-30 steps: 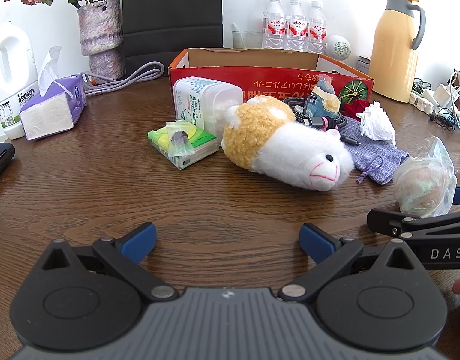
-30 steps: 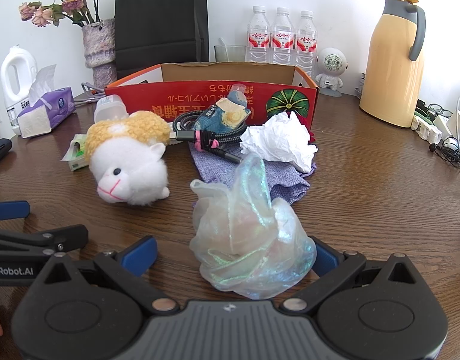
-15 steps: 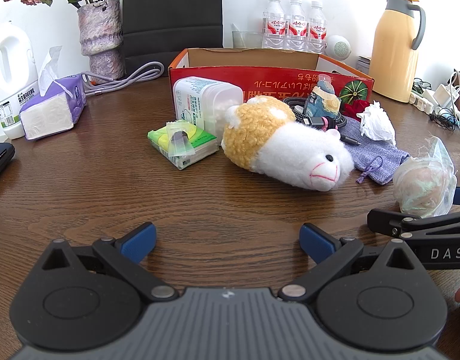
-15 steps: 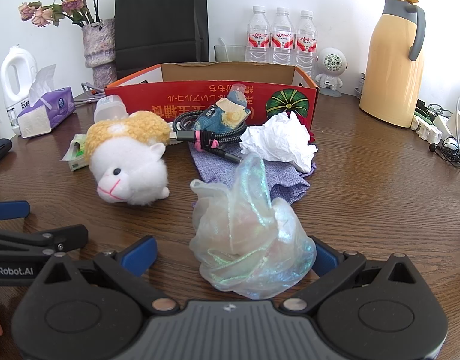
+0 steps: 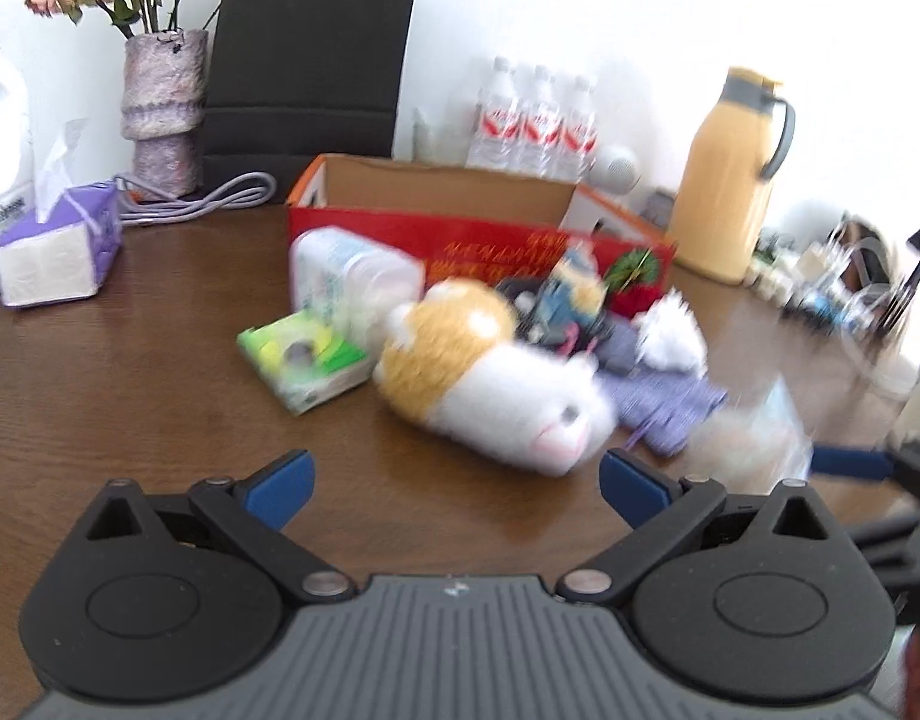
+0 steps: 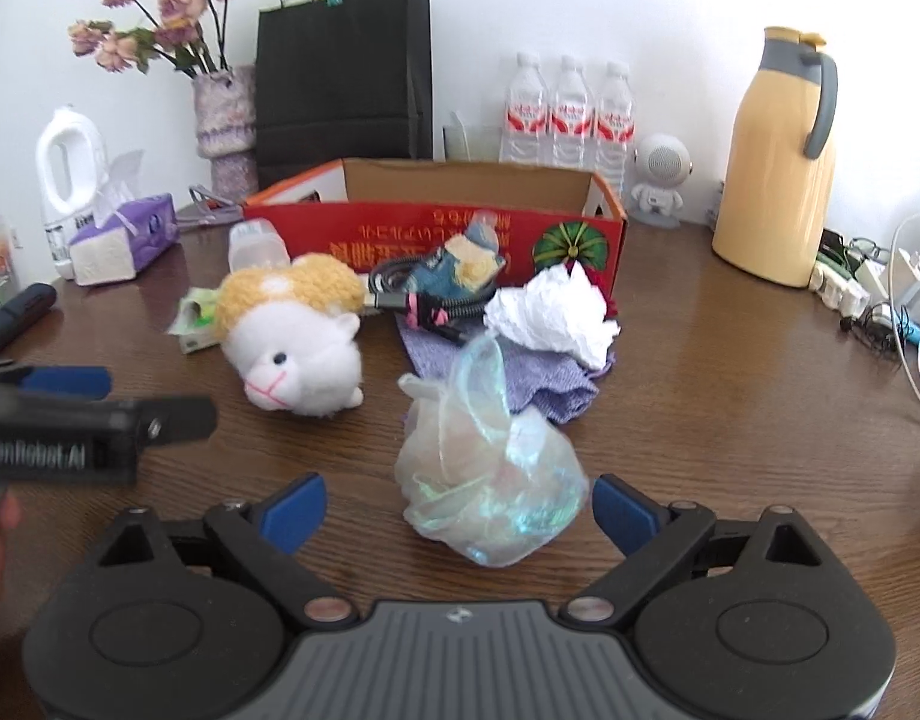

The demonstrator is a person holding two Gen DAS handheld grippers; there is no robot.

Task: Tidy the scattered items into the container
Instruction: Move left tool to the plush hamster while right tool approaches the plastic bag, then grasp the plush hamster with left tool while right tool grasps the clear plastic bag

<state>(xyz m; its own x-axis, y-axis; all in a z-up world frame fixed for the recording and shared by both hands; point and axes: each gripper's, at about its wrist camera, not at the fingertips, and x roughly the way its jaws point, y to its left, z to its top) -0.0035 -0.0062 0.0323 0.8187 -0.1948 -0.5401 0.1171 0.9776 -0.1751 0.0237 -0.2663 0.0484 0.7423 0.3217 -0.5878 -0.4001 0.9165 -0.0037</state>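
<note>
Right wrist view: the right tongs (image 6: pixel 456 501) stand spread around the iridescent plastic bag (image 6: pixel 493 498) on the desk (image 6: pixel 730 420), probably lined up to pinch it for the red cardboard box (image 6: pixel 435 234). Left tongs (image 5: pixel 453 480), spread and empty, have risen and swung since a second ago.

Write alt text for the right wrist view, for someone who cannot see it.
The open right gripper straddles a crumpled iridescent plastic bag on a brown wooden table. Beyond lie a plush hamster, purple cloth and crumpled white paper before an open red cardboard box. The left gripper enters from the left.
</note>
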